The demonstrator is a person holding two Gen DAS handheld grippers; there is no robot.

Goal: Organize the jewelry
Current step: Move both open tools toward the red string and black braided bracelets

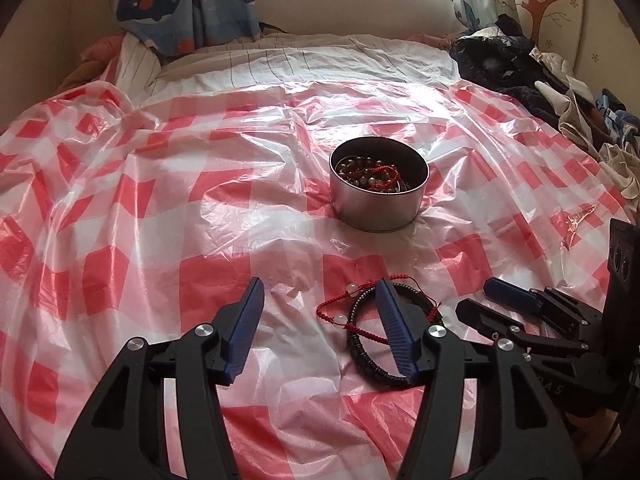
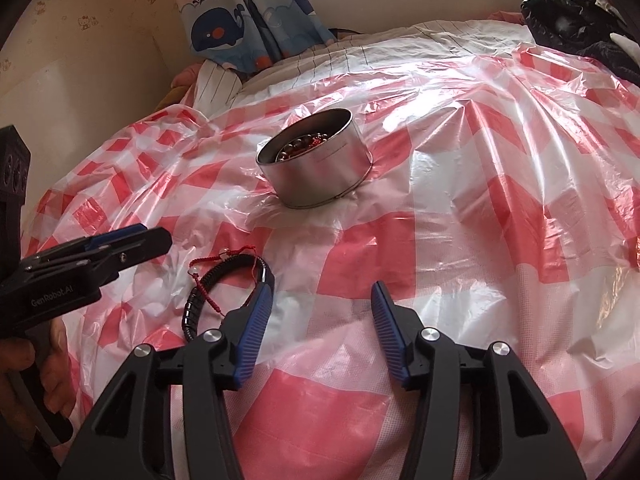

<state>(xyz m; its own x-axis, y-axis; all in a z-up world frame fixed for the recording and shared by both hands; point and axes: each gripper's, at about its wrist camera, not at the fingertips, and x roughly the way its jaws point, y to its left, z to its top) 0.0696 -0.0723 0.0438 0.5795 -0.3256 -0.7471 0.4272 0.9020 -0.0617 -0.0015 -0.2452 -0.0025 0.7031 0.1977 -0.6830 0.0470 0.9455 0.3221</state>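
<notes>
A: Nearest first: how do the left tongs (image 1: 320, 296) sit?

B: Angled down at the bed, jaws parted, only checked plastic sheet (image 1: 160, 200) between the 2 blue pads. The right-hand pad lies over the black bead bracelet (image 1: 362, 350), which curves out on both sides of it; whether it touches the beads I cannot tell.

A: And the right tongs (image 2: 320, 300)?

B: Also tilted down, jaws apart with nothing between them. Their left finger tip sits just beside the far end of the black bracelet. In the right wrist view a hand (image 2: 28, 368) wraps the left tool's handle at the lower left edge.

A: Where is the jewelry?

B: The black bracelet and a red cord bracelet (image 1: 340, 308) with 2 pale beads lie tangled together on the sheet, between the 2 tools. Farther back stands a round metal tin (image 1: 378, 204), open-topped, with dark beads and red cord (image 1: 372, 176) inside.

A: Beyond that?

B: A striped sheet (image 1: 280, 60), whale-print curtains (image 1: 180, 4), and a heap of dark clothes (image 1: 508, 68) at the far right.
</notes>
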